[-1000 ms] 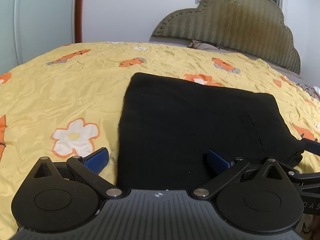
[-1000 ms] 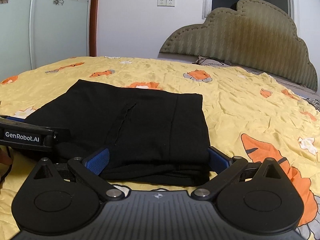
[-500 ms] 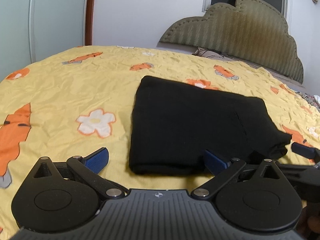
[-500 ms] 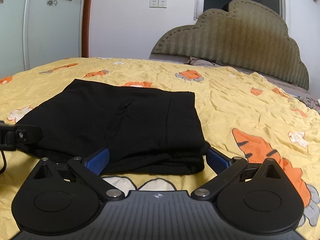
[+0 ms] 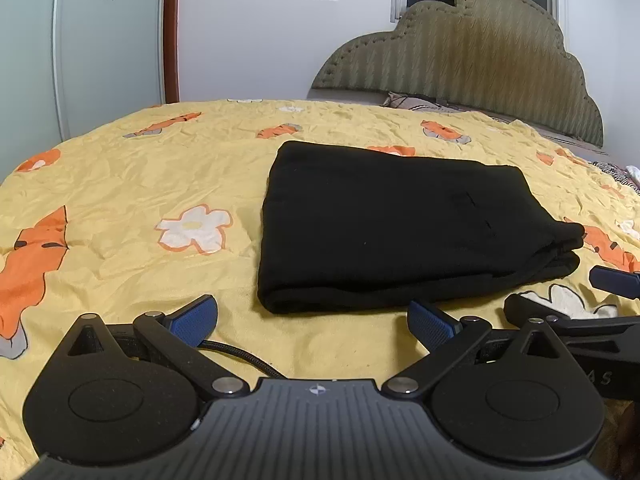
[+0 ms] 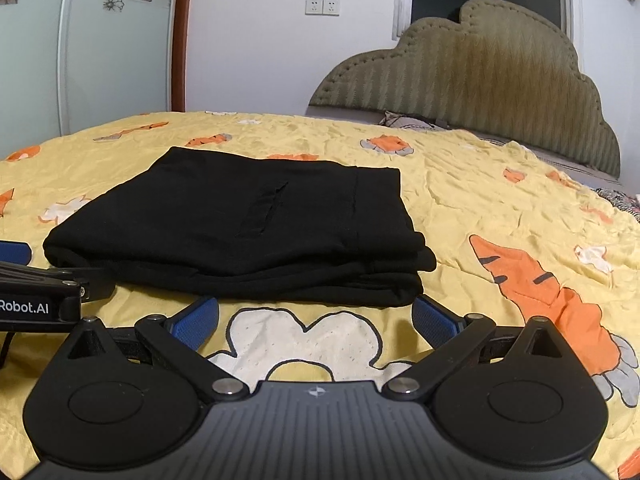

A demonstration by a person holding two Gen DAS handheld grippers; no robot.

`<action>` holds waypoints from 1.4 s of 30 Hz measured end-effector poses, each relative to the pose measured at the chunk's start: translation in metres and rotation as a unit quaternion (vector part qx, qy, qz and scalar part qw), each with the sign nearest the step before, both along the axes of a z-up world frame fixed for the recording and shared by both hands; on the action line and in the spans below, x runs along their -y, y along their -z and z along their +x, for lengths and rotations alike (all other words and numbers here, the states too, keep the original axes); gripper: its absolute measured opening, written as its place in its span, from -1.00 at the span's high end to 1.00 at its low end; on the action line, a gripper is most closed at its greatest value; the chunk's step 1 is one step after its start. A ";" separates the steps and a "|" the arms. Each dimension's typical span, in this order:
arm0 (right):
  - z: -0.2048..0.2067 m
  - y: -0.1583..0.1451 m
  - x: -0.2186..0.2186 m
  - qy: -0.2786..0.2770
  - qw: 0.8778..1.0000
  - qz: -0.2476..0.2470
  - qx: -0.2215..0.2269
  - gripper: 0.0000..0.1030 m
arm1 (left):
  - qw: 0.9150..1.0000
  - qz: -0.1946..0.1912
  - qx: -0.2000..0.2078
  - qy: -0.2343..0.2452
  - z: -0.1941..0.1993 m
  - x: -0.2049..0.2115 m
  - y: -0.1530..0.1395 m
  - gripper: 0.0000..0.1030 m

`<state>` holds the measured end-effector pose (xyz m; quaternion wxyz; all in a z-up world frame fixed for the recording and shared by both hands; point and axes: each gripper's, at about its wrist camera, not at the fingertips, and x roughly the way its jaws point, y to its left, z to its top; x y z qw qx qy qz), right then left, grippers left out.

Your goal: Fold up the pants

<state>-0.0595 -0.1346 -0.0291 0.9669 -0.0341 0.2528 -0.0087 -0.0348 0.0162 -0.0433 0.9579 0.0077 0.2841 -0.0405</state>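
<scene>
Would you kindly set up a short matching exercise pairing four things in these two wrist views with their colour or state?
Things:
1. pants
2. bedspread
3. headboard
4. left gripper

Descriptions:
A. olive green, scalloped top
B. open, holding nothing
C. black, folded into a stack
D. yellow, with carrots and flowers

Pairs: 1-C, 2-D, 3-A, 4-B
</scene>
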 end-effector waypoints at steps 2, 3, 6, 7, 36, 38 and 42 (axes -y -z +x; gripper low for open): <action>0.001 0.000 0.003 0.002 1.000 0.010 -0.003 -1.00 | 1.000 0.004 0.001 0.001 0.000 0.000 0.003 -0.99; 0.002 0.000 0.004 0.001 1.000 0.016 -0.006 -1.00 | 1.000 0.006 0.002 0.001 -0.001 0.000 0.003 -0.99; 0.003 0.001 0.008 0.005 0.999 0.031 -0.009 -1.00 | 1.000 0.002 0.004 0.000 -0.002 0.000 0.004 -0.99; 0.003 0.001 0.010 0.006 0.999 0.034 -0.007 -1.00 | 1.000 0.000 0.003 0.000 -0.001 -0.001 0.004 -0.99; -0.006 0.001 0.005 -0.041 0.998 0.036 0.025 -1.00 | 1.000 0.023 0.001 -0.011 0.003 0.005 0.007 -0.99; -0.006 0.001 0.006 -0.038 0.998 0.038 0.028 -1.00 | 1.000 0.023 0.001 -0.011 0.003 0.005 0.007 -1.00; -0.007 0.002 0.005 -0.039 0.998 0.035 0.029 -1.00 | 1.000 0.022 0.001 -0.011 0.003 0.005 0.007 -0.99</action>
